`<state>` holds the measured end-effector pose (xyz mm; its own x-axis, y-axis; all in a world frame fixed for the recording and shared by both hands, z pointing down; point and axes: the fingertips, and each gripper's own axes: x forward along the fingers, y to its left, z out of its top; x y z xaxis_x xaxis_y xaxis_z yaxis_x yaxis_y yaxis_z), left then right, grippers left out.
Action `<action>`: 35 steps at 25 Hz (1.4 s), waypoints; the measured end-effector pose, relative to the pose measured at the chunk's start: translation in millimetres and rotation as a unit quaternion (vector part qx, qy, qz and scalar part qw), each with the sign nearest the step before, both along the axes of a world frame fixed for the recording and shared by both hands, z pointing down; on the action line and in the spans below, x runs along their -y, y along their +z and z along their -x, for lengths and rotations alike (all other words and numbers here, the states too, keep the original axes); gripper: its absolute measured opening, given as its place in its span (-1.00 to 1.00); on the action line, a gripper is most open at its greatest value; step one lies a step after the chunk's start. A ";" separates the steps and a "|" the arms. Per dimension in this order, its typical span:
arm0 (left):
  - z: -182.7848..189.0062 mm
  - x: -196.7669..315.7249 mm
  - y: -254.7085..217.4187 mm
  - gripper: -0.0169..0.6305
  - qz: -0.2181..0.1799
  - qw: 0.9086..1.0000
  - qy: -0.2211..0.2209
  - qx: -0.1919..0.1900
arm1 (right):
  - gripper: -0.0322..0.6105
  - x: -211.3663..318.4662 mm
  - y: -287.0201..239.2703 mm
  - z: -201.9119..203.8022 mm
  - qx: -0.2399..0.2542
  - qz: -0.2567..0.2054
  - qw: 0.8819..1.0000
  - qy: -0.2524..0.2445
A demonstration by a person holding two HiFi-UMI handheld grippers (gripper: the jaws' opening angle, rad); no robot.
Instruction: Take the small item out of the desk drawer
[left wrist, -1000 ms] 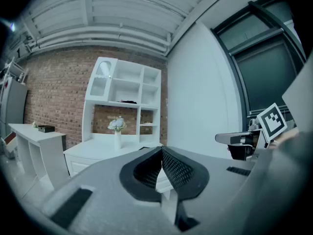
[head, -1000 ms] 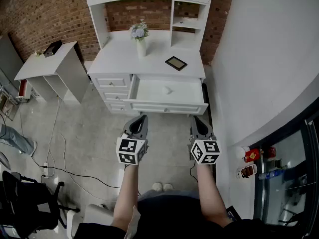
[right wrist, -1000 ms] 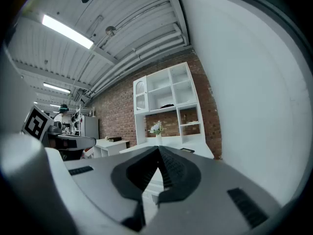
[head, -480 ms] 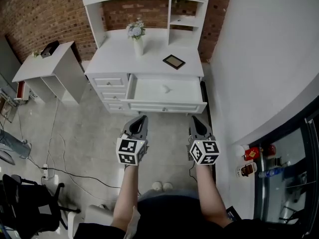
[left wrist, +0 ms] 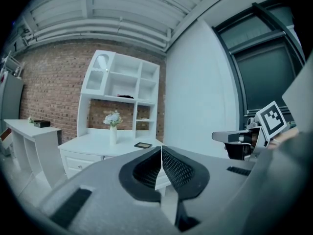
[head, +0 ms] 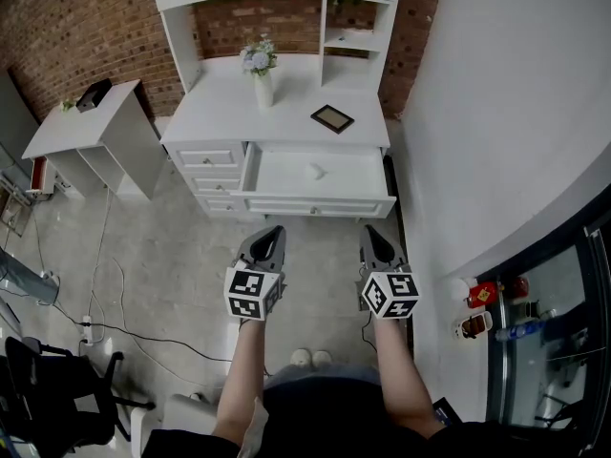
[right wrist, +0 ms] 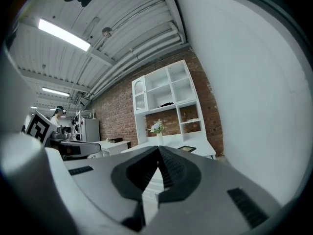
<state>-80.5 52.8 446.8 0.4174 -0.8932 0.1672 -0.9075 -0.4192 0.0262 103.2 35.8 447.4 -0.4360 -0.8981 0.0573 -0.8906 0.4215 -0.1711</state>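
Note:
A white desk [head: 286,113] stands ahead with its wide drawer [head: 320,204] pulled open. A small white item [head: 319,171] lies on the drawer's floor near the middle. My left gripper [head: 276,231] and right gripper [head: 368,231] hover side by side over the floor, short of the drawer front and pointing at it. Both are shut with nothing between the pads. The left gripper view shows my left gripper [left wrist: 161,149] with pads pressed together. In the right gripper view, my right gripper [right wrist: 158,149] also has its tips meeting.
A vase of flowers [head: 262,70] and a dark framed picture [head: 332,118] sit on the desk top under a white hutch [head: 355,8]. A white side table [head: 86,122] stands left, an office chair [head: 48,389] and floor cables [head: 115,327] lower left. A white wall [head: 506,93] runs along the right.
The head view has shifted slightly, so the desk sits a little higher and further left. A person's legs at the left edge have left the frame. Both grippers stay shut in place.

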 end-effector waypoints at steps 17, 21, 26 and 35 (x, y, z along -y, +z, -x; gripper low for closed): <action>15.7 6.4 1.3 -0.19 -0.009 1.000 0.019 -0.005 | -0.91 -5.7 4.8 8.9 0.012 -0.002 0.999 0.033; 17.1 11.5 6.0 -0.19 -0.006 1.000 0.023 -0.002 | -0.90 -3.3 9.3 7.3 0.014 0.003 0.999 0.039; 17.3 32.9 13.9 -0.19 0.000 1.000 0.022 -0.005 | -0.90 16.4 10.7 6.1 0.015 0.003 0.999 0.041; 16.6 127.5 37.4 -0.19 0.015 1.000 0.006 0.000 | -0.90 118.7 30.5 2.7 0.021 0.014 0.999 0.029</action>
<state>-97.1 -74.7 484.2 0.4287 -0.8824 0.1941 -0.9022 -0.4296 0.0397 100.5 -82.9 478.0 -0.3856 -0.9203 0.0662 -0.9052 0.3634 -0.2205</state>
